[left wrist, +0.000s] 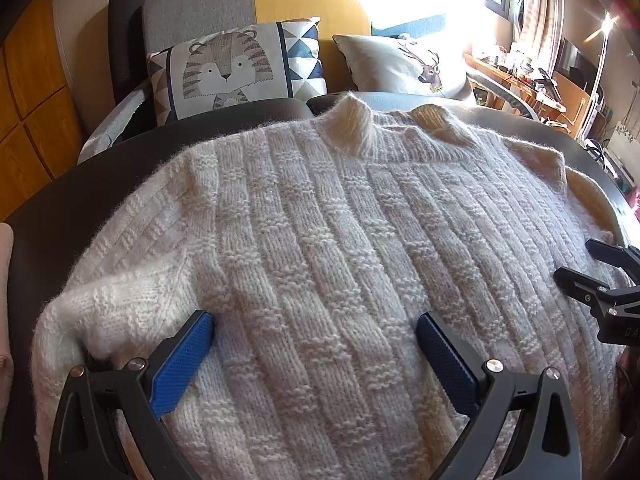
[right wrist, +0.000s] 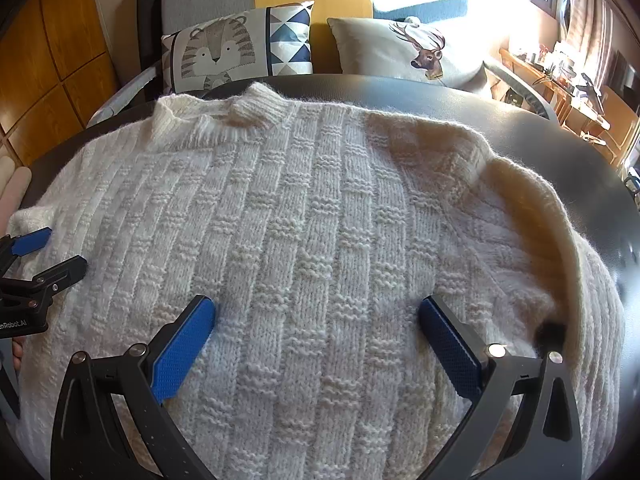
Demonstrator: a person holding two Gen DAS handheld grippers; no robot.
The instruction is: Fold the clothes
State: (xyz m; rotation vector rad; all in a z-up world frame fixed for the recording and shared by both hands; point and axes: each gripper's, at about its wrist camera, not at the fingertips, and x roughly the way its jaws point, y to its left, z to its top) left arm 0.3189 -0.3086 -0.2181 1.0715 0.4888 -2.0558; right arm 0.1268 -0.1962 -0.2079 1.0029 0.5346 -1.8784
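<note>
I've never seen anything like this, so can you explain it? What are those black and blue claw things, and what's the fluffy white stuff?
Those are tongs a person holds, one in each hand, each with a small camera looking along its blue-padded fingers. One picture comes from the left tongs, the other from the right tongs. Both are open and hold nothing. The fluffy thing is a cream knitted sweater spread on a dark round table, ready for folding. Behind it sit a tiger-print cushion and a deer-print cushion.
</note>
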